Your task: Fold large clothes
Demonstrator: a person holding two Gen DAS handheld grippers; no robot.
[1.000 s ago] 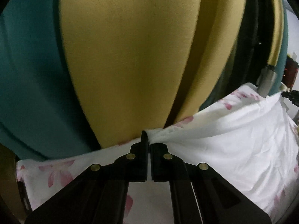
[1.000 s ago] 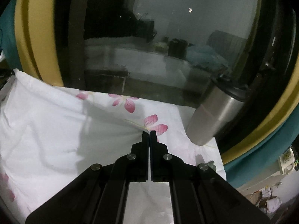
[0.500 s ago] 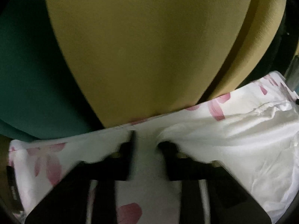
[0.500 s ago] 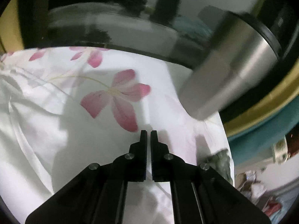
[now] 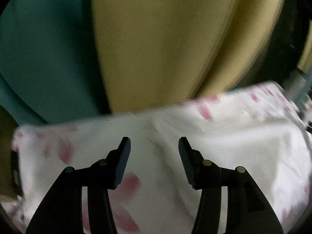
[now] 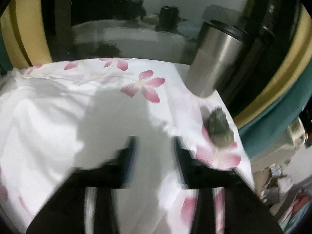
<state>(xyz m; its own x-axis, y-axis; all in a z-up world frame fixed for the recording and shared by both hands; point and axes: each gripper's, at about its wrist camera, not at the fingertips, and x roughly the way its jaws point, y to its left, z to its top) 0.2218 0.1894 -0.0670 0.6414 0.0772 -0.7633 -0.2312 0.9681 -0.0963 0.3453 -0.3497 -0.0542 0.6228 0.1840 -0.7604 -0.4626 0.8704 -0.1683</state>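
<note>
Left gripper: fingers spread wide, nothing between them, poised over the white cloth. The cloth is white with pink flower print and lies spread flat below both grippers; this view is motion-blurred. Beyond the cloth's far edge hang curtain panels: teal curtain to the left, yellow curtain right of it

Right gripper: fingers also apart, holding nothing, above a shadowed patch of the same white cloth; fingers blurred. Beyond the cloth's far edge, a dark window reflecting the room. At the cloth's far right corner stands a steel tumbler with a black rim, its base at the fabric's edge. On the cloth nearer than the tumbler lies a small grey-green lump, unidentifiable, just right of the right gripper's right finger
</note>
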